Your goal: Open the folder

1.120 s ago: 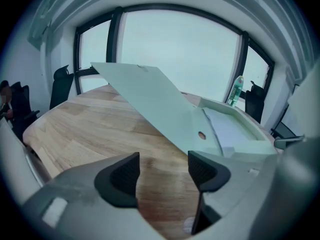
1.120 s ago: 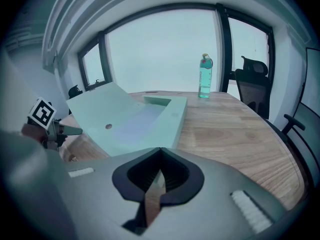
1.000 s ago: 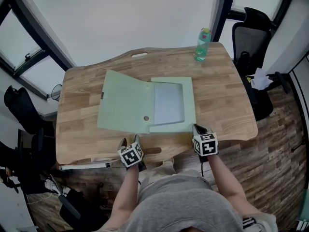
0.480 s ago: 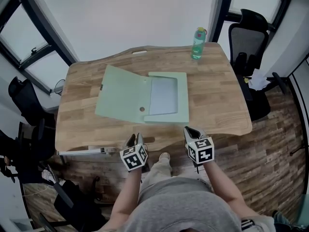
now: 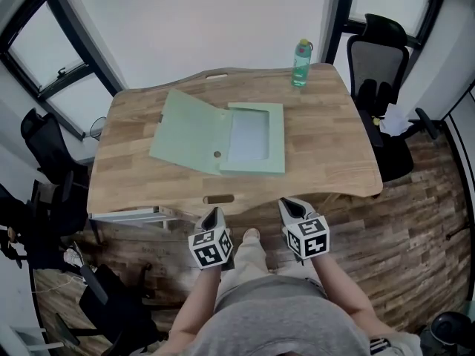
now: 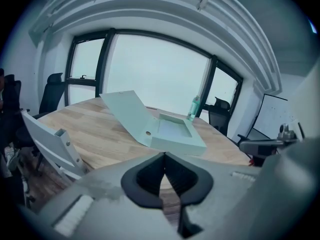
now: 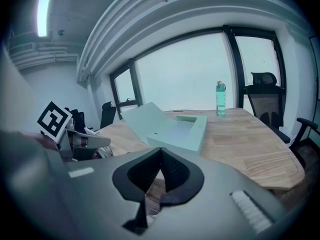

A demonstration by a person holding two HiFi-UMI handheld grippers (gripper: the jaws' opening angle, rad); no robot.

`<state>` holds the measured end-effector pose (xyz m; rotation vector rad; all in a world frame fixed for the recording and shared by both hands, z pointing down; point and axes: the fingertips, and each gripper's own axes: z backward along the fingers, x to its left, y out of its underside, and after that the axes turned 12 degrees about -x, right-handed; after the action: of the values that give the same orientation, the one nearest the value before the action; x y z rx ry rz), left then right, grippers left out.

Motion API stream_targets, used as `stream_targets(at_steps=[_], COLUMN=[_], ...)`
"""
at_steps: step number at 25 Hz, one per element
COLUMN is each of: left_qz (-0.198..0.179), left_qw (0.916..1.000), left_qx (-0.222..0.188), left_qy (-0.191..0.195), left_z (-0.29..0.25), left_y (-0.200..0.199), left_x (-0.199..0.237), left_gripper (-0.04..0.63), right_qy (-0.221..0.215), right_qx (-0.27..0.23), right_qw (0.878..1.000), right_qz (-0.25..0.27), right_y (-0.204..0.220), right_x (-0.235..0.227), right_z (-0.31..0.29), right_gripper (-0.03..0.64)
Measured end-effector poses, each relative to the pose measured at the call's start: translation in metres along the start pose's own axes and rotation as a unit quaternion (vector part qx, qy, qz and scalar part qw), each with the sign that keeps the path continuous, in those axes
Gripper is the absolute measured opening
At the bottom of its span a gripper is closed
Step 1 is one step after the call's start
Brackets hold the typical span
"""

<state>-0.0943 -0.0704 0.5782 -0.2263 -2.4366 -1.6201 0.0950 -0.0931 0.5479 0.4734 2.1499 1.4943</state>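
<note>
A pale green box folder (image 5: pixel 252 136) lies open on the wooden table (image 5: pixel 330 150), its lid (image 5: pixel 189 128) propped up at a slant on the left. It also shows in the left gripper view (image 6: pixel 162 129) and the right gripper view (image 7: pixel 172 126). Both grippers hang off the table's near edge, in front of the person's body and apart from the folder. The left gripper (image 5: pixel 215 213) (image 6: pixel 164 154) is shut; its jaws have just been closing with nothing between them. The right gripper (image 5: pixel 288 205) (image 7: pixel 160 149) is shut and holds nothing.
A green bottle (image 5: pixel 300 63) stands at the table's far right corner. Black office chairs (image 5: pixel 378 58) stand to the right and to the left (image 5: pixel 44 150). A white rail (image 5: pixel 126 215) sticks out under the table's near left edge. The floor is wood planks.
Both grippers have drawn back from the table's near edge toward the person and risen. The left jaws went from open to shut. The folder has not changed.
</note>
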Motion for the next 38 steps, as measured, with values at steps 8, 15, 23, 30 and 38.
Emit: stream_targets(at_steps=[8,15,23,30,38], left_qz=[-0.002,-0.001,0.005,0.004,0.007], left_qw=[0.9997,0.9985,0.9979,0.9978,0.9974], left_qx=[-0.01,-0.018,-0.011,-0.01,-0.009], left_qy=[0.021,0.053,0.064,0.066,0.071], left_z=[0.044,0.074,0.088,0.089,0.087], left_y=[0.016,0.024,0.036,0.037,0.036], left_x=[-0.022,-0.041,-0.05,-0.053,-0.055], left_gripper=[0.005,0.003,0.003,0.003,0.003], right_qy=[-0.005,-0.004,-0.003,0.006,0.0], right_qx=[-0.018,-0.027,-0.035,-0.036,-0.041], right_qw=[1.0,1.0,0.999,0.999,0.999], right_qz=[0.0,-0.002,-0.008,0.021,0.012], right_y=[0.008,0.018,0.022,0.02,0.018], right_x=[0.018,0.033,0.04,0.037,0.04], right_z=[0.044,0.073,0.092,0.095,0.091], right_gripper=[0.002,0.002,0.002,0.0,0.0])
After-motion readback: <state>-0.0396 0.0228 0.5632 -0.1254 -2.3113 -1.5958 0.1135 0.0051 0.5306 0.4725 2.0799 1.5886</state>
